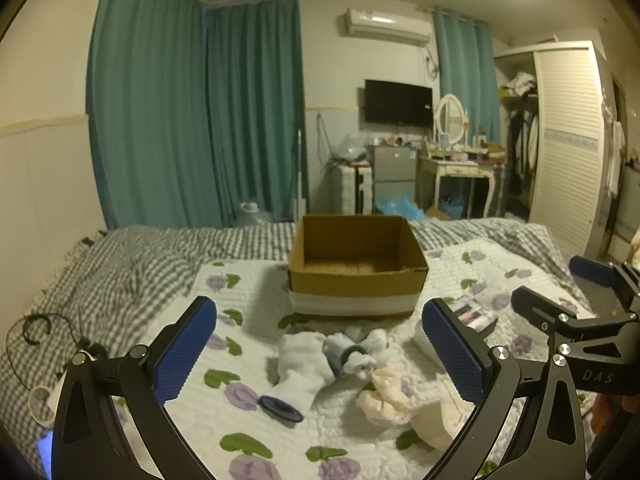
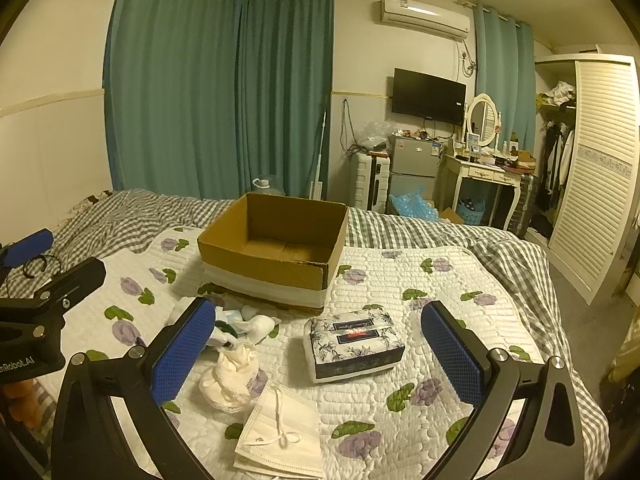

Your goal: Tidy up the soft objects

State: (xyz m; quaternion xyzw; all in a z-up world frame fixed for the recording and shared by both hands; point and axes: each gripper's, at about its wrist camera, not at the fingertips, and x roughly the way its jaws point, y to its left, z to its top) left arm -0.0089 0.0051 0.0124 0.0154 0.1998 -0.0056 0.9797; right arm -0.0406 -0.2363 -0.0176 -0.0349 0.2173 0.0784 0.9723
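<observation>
Both blue-padded black grippers, left [image 1: 320, 356] and right [image 2: 316, 356], are spread wide and hold nothing. White socks [image 1: 300, 364] and floral tissue pack [image 2: 354, 344] lie between their fingers; the brown cardboard box [image 2: 276, 248] stands at twelve o'clock on the quilt [image 2: 400, 280].

Both wrist views look forward, low over the bed [image 1: 120, 264], sharing the cardboard box [image 1: 356, 276].

Box [image 2: 276, 248] on bed [image 2: 460, 280], socks [image 1: 304, 364] before it, tissue pack [image 2: 354, 342] right
</observation>
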